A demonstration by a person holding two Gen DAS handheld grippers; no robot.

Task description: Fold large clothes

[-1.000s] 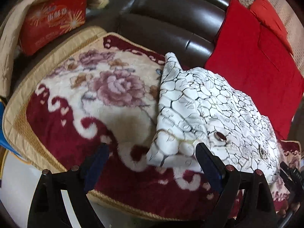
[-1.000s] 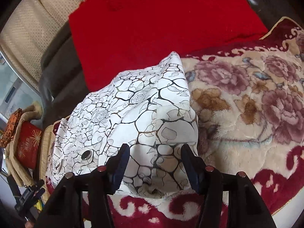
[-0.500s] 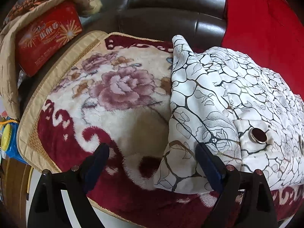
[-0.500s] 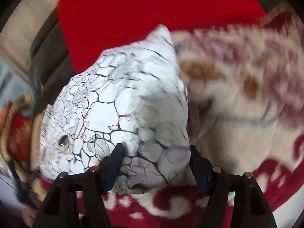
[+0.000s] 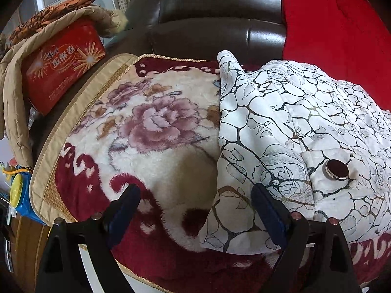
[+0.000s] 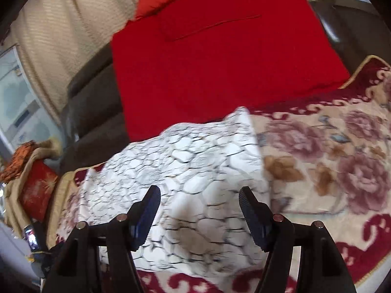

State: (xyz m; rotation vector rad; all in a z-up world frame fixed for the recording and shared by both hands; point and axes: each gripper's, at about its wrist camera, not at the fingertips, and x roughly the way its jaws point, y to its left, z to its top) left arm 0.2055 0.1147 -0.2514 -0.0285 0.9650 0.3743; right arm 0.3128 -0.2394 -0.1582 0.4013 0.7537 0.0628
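A home living room: a dark leather sofa point(image 5: 220, 22) covered by a plush floral blanket point(image 5: 151, 127), a red cushion point(image 6: 220, 56) against the backrest, a beige curtain point(image 6: 61, 36) behind, and a red snack tin point(image 5: 61, 66) under a padded coat point(image 5: 14, 90).

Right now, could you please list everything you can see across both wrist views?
Padded jacket: one, white with dark crackle print, bundled on the blanket.
Blanket: one, cream and maroon floral, over the sofa seat.
Sofa: one, dark brown leather.
Red cloth: one, draped over the sofa back.
Box: one, red, on the armrest side.
Tan coat: one, draped over the box.
Left gripper: open, at the jacket's edge.
Right gripper: open, over the jacket.
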